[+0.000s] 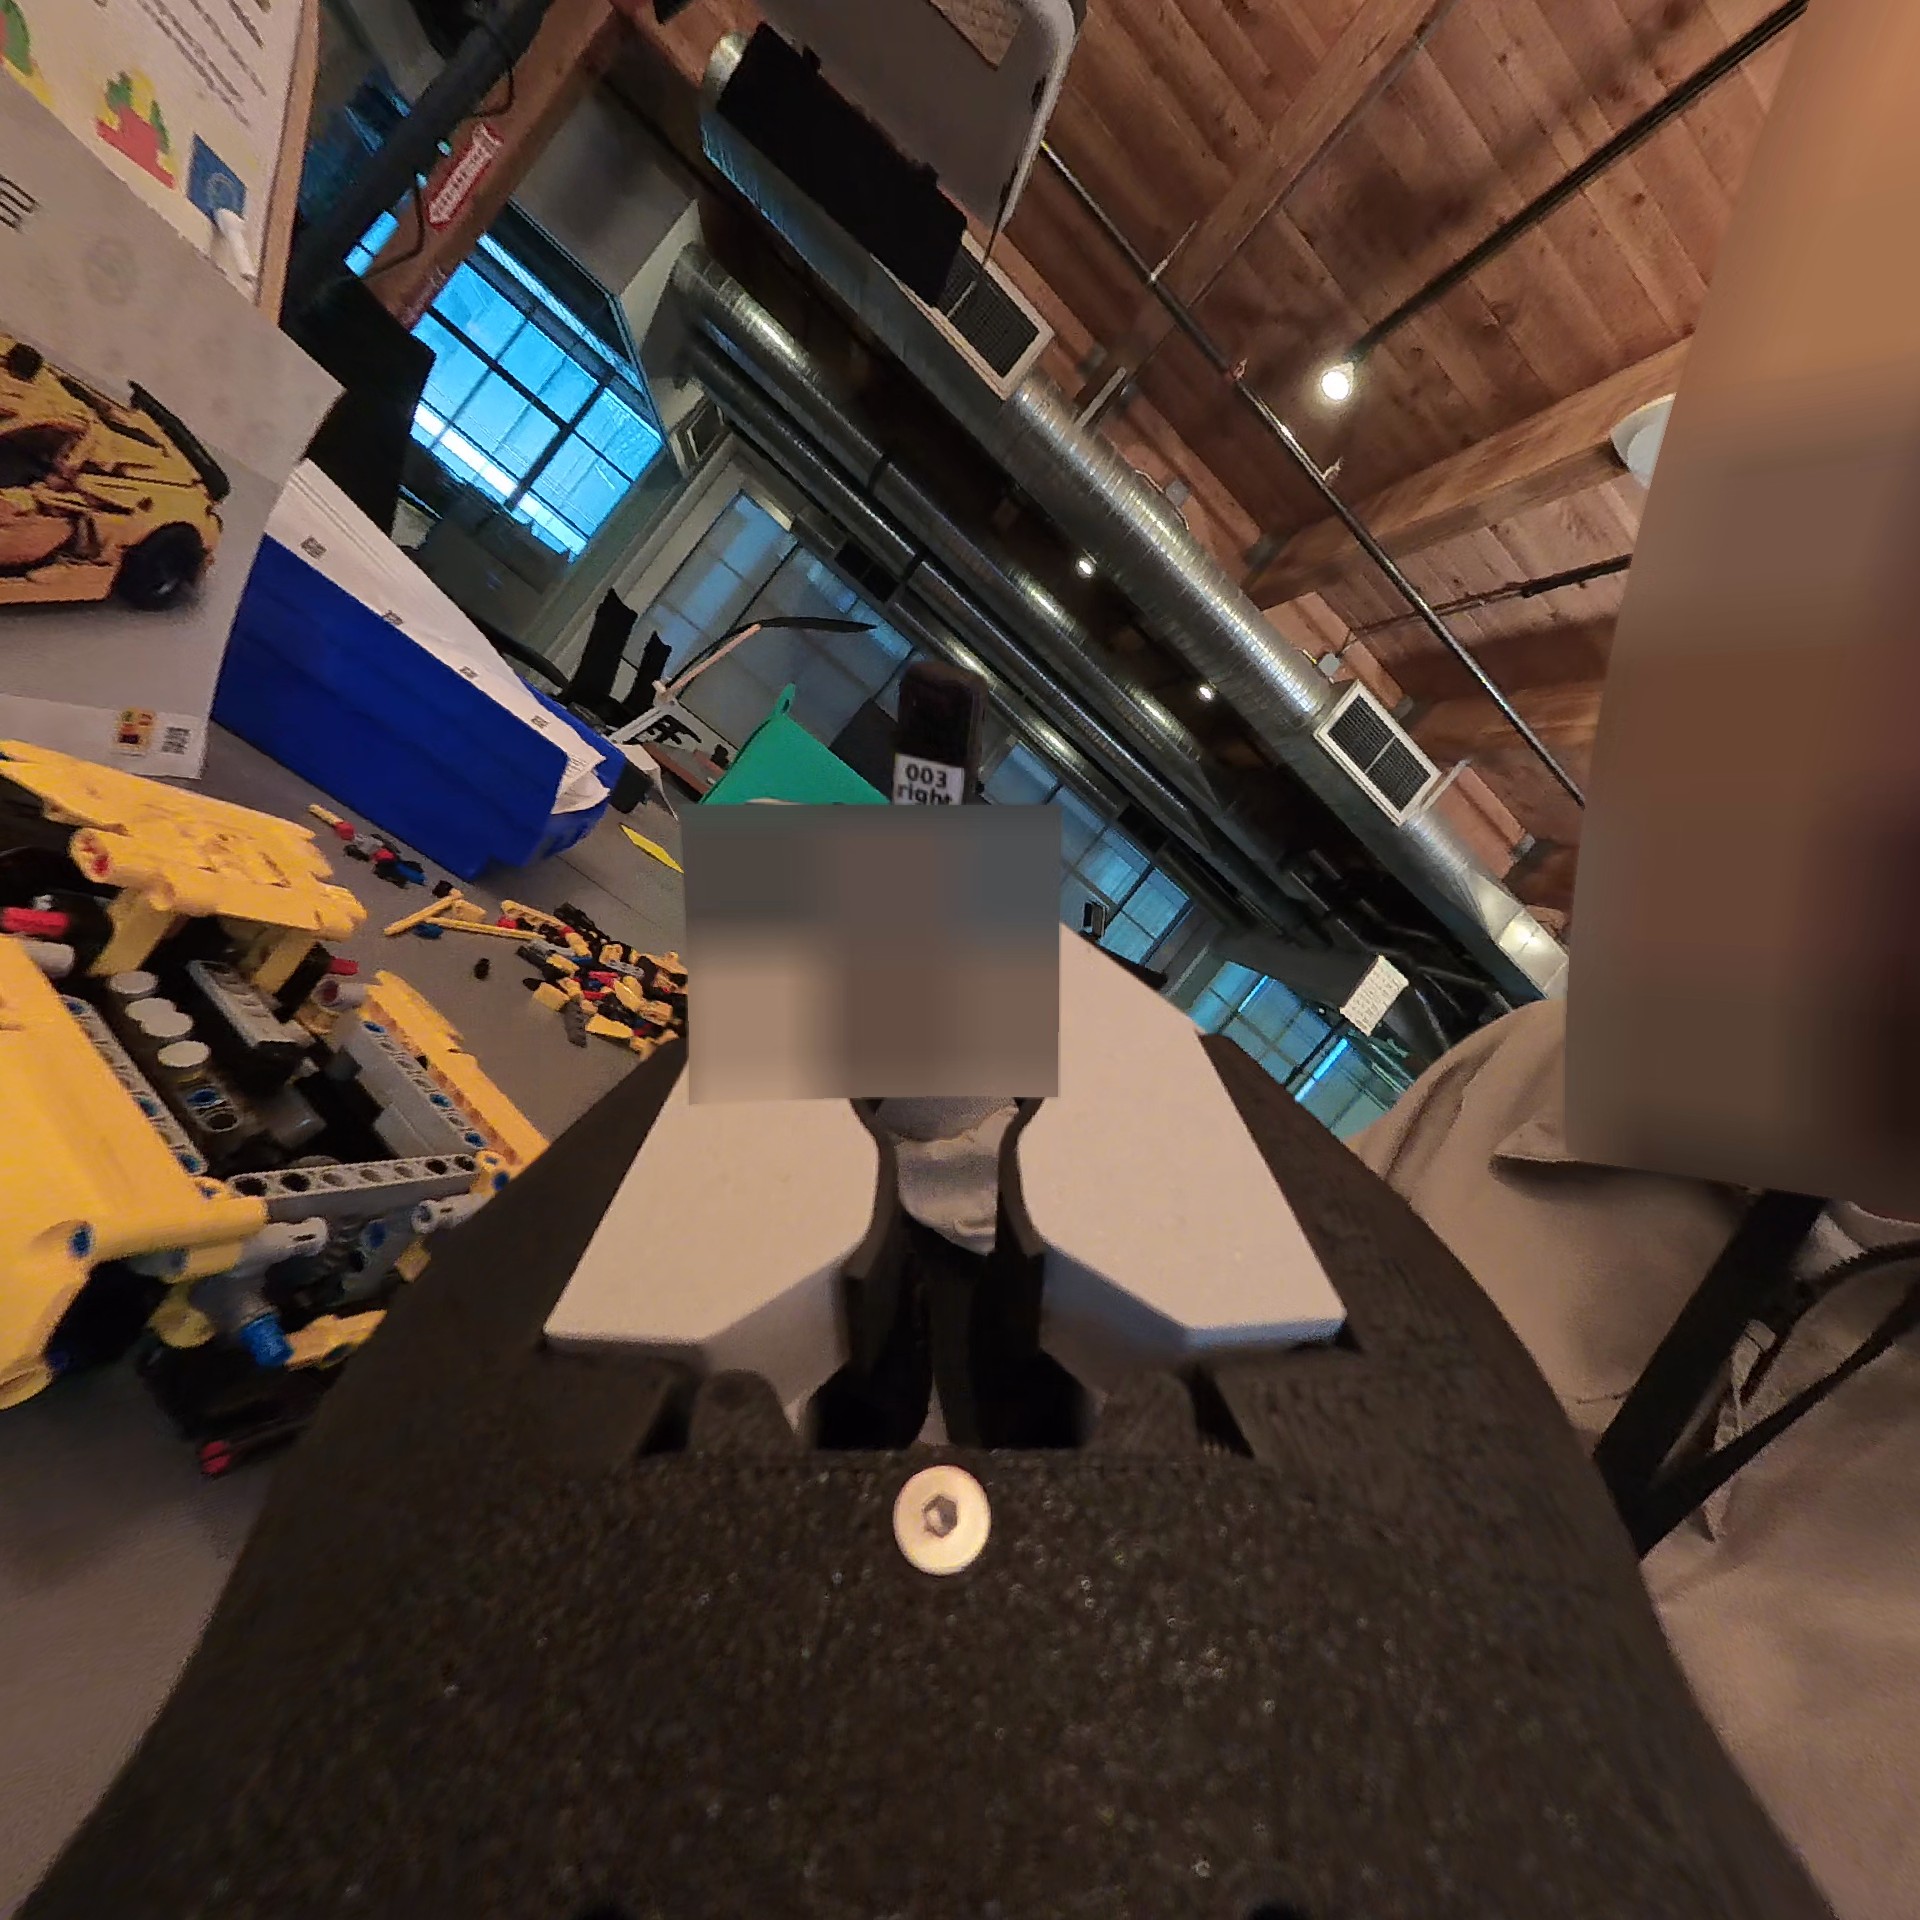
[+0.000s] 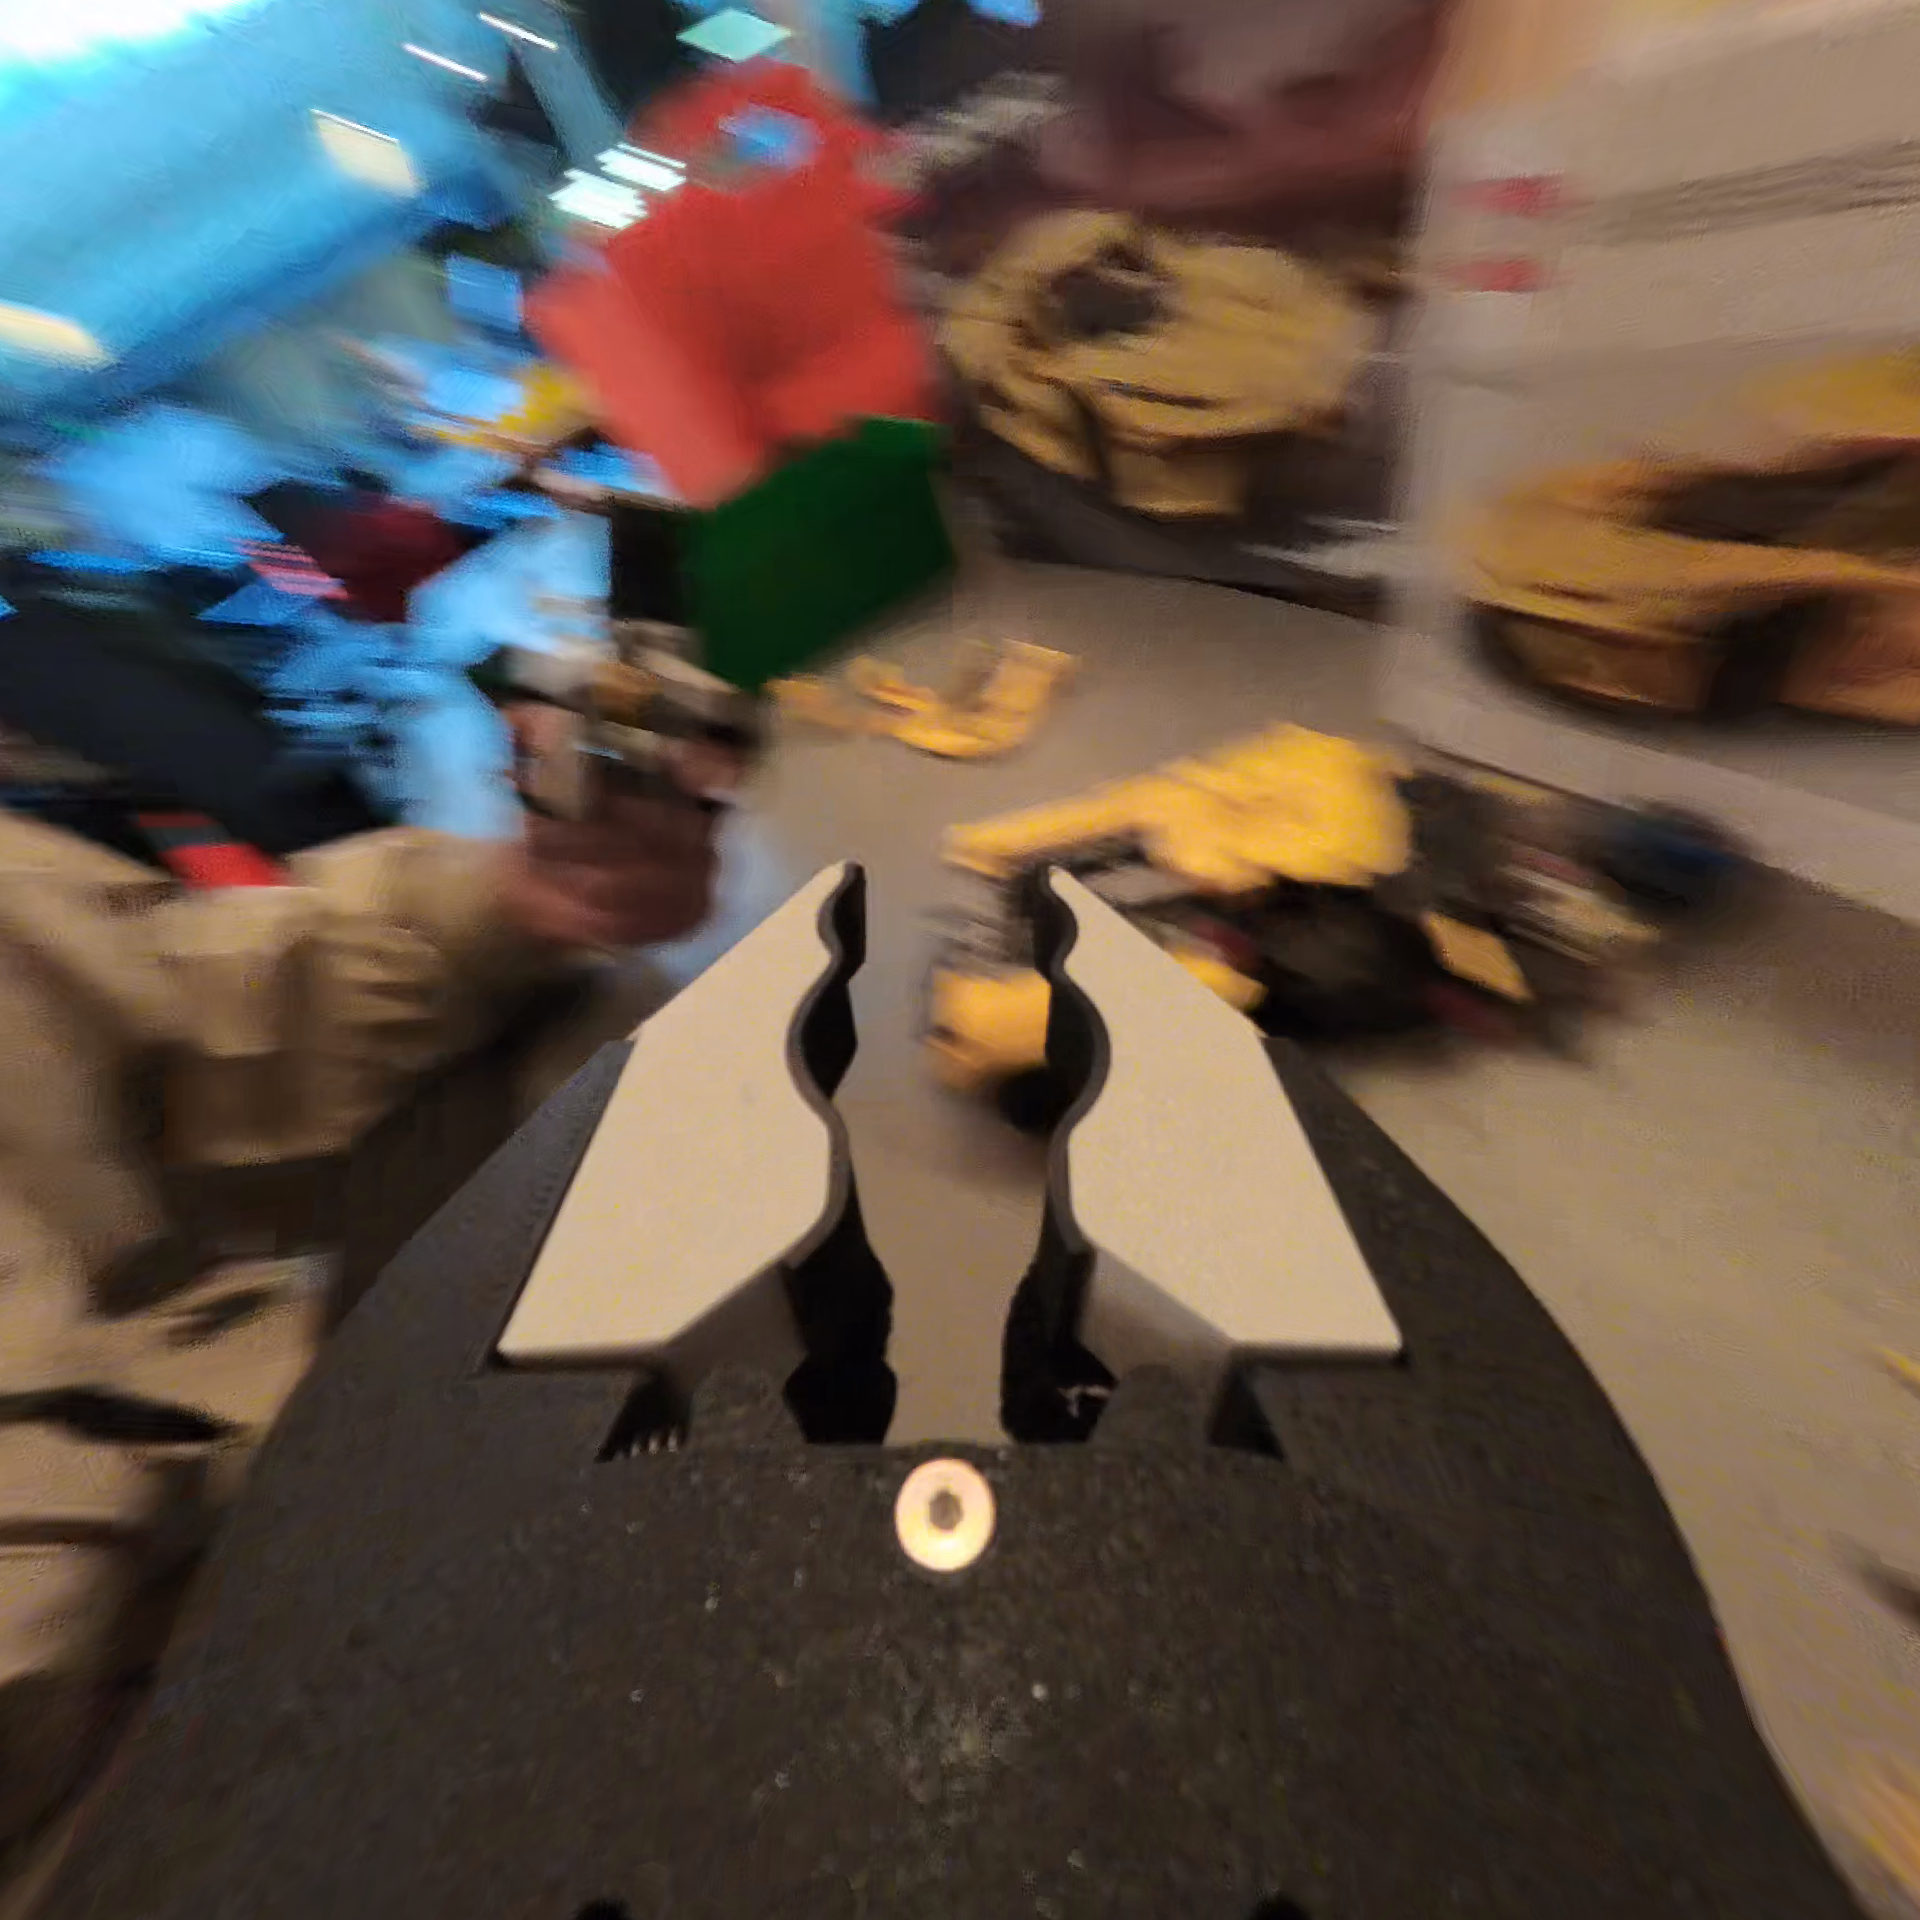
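Left gripper [image 1: 945,1101] sat narrow around something pale grey [image 1: 940,1164], its tips hidden, so grip uncertain; a half-built yellow brick car [image 1: 156,1091] lay left, with loose small pieces [image 1: 603,966] farther off. Right gripper [image 2: 951,883] hung parted and empty above the grey table [image 2: 1558,1195], with a blurred yellow model [image 2: 1247,821] just beyond its tips.

Half-built yellow brick car [image 1: 156,1091] on grey table [image 1: 104,1558], loose small pieces [image 1: 603,966] just beside

White label [image 1: 923,781] on dark device, printed box [image 1: 114,499]
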{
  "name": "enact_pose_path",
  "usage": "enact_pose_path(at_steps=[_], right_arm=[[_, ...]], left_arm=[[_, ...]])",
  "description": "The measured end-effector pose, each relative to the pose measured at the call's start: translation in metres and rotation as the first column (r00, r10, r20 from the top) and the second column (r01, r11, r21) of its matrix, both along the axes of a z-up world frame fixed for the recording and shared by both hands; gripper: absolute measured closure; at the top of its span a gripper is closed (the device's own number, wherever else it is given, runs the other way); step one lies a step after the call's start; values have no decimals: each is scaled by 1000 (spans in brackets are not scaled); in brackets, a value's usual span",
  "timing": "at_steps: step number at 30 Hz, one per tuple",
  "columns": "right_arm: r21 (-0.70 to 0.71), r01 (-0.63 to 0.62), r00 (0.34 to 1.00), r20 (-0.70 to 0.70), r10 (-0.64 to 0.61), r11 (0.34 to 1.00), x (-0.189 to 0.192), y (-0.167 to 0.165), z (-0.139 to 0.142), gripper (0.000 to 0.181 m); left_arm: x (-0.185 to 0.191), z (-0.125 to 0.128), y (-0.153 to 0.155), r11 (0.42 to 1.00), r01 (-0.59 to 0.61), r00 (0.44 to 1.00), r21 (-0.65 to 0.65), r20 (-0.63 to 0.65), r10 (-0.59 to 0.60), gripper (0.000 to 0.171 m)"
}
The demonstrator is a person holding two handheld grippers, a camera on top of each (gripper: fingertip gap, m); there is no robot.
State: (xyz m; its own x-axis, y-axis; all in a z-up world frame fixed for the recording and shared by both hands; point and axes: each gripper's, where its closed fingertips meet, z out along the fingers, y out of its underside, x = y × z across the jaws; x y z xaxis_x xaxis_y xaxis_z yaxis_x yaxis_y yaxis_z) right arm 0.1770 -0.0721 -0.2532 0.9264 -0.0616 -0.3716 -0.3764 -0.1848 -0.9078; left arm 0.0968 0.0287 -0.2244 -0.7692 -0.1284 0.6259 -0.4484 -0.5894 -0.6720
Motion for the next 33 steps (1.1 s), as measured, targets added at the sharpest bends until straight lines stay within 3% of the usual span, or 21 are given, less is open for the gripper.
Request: enact_pose_path(at_steps=[3,5,11,14,15,16,17,19,20,23,25,27,29,33], right_arm=[[147,-282,947,-119,300,948,-72,64,14,149],[170,-345,920,-131,369,923,-95,82,13,153],[157,-335,941,9,338,929,-102,85,15,176],[-4,-222,920,330,211,975,-89,80,5,176],[-54,-126,852,505,136,991,-80,78,4,177],[-80,-18,733,677,68,997,-70,75,5,177],[-90,90,577,816,21,992,-63,72,6,177],[-82,220,288,957,15,972,-58,72,5,177],[-84,251,203,979,33,964,-60,74,2,176],[-63,278,46,998,52,958,-68,80,2,177],[-53,290,4,999,54,956,-70,81,3,177],[-76,280,29,997,70,957,-70,83,-2,176],[-63,268,22,998,60,961,-71,84,-1,177],[-71,272,38,997,63,960,-71,83,-3,177]], left_arm=[[-4,0,-9,1000,8,1000,27,29,-8,165],[-10,2,-15,998,13,997,56,71,-17,165],[-15,1,-27,991,-3,993,131,121,-14,166],[-11,-7,-26,978,-27,993,207,115,3,153],[-8,-10,-24,972,-42,994,229,107,18,144],[-6,-11,-21,970,-51,995,240,98,28,137],[-4,-12,-19,969,-55,995,241,90,34,134],[-1,-13,-19,967,-70,995,245,84,51,129],[0,-14,-20,966,-76,995,248,82,57,128],[-1,-15,-26,963,-64,996,261,73,47,128],[0,-18,-29,948,-94,993,304,93,69,128],[2,-17,-28,925,-156,984,345,140,114,131],[4,-19,-26,897,-215,972,387,178,157,145],[3,-24,-26,849,-247,960,467,234,151,147]])
